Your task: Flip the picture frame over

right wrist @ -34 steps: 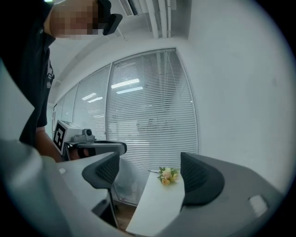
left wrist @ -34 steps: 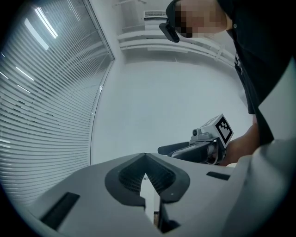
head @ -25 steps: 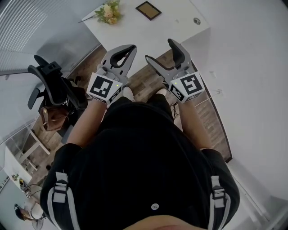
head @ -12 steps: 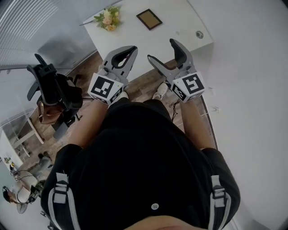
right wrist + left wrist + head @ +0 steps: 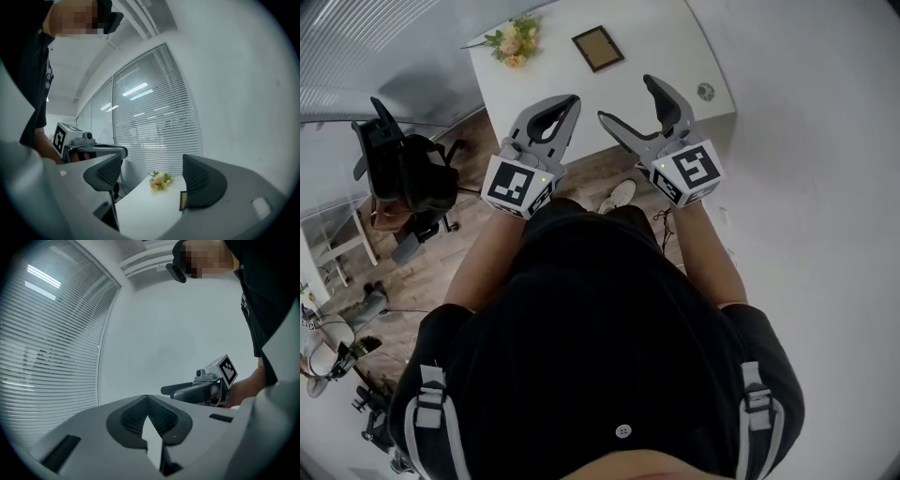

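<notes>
Left gripper view: left gripper [image 5: 149, 404], jaws brought together tip to tip, nothing between them. It points at a bare pale wall, with window blinds [image 5: 42, 348] to one side.

Right gripper view: right gripper [image 5: 154, 176], jaws standing well apart, nothing held. It is aimed toward the far end of a white table [image 5: 140, 206].

Head view: both grippers are held out in front of the person's black-clad torso [image 5: 600, 328]. They sit side by side and apart, above the near edge of the table and the wood floor [image 5: 581, 178].

Item, task: picture frame [image 5: 598, 48], dark border, brownish panel. It lies flat on the table top toward its far side, well apart from both grippers and touched by neither. In the right gripper view only its edge shows, beside the right-hand jaw.

Item: bunch of flowers [image 5: 511, 42], yellow and pale blooms with green leaves, lying on the table near the frame.

Item: small round object [image 5: 705, 91] at the table's other corner; too small to identify.

Item: black office chair [image 5: 398, 173] on the floor, left of the table.

Item: pale shoe [image 5: 617, 195] on the floor below the grippers.
</notes>
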Motion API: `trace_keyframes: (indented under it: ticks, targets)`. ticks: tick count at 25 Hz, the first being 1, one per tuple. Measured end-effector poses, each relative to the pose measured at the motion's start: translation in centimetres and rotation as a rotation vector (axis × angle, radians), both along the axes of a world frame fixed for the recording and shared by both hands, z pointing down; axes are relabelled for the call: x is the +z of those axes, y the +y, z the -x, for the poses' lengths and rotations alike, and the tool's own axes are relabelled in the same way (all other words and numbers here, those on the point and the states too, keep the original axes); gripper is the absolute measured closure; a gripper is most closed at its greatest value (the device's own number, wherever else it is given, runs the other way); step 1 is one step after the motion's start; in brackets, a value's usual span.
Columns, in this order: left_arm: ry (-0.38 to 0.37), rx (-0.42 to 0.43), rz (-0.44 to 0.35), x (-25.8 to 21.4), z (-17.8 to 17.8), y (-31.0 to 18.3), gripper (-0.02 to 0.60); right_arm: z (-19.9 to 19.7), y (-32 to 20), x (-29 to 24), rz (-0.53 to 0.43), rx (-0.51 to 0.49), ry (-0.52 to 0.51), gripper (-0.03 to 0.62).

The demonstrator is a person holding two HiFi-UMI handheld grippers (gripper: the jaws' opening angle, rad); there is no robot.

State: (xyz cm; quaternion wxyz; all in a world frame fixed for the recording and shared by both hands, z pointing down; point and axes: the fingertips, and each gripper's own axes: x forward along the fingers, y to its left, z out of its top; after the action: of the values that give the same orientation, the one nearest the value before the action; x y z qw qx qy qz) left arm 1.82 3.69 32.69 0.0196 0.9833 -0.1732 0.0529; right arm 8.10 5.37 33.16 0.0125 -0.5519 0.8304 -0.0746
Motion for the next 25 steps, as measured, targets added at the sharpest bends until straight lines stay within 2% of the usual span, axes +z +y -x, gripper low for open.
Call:
trace_keyframes:
  ticks: [8, 15, 21, 25]
  targets:
    - [-0.002, -0.135, 0.018, 0.6, -2.9, 1.4, 0.58, -3.8, 0.3, 1.1, 0.033, -0.098, -0.009, 0.183]
    - [-0.011, -0.189, 0.032, 1.6, -3.5, 0.5, 0.58, -4.7, -1.5, 2.1, 0.05, -0.143, -0.026, 0.184]
    - [0.009, -0.212, 0.052, 1.9, -3.5, -2.0, 0.58, -4.5, -4.1, 2.4, 0.076, -0.169, 0.001, 0.183]
    - [0.044, -0.218, 0.028, 1.9, -3.3, -4.4, 0.58, -4.6, -6.6, 3.1, 0.099, -0.159, 0.023, 0.184]
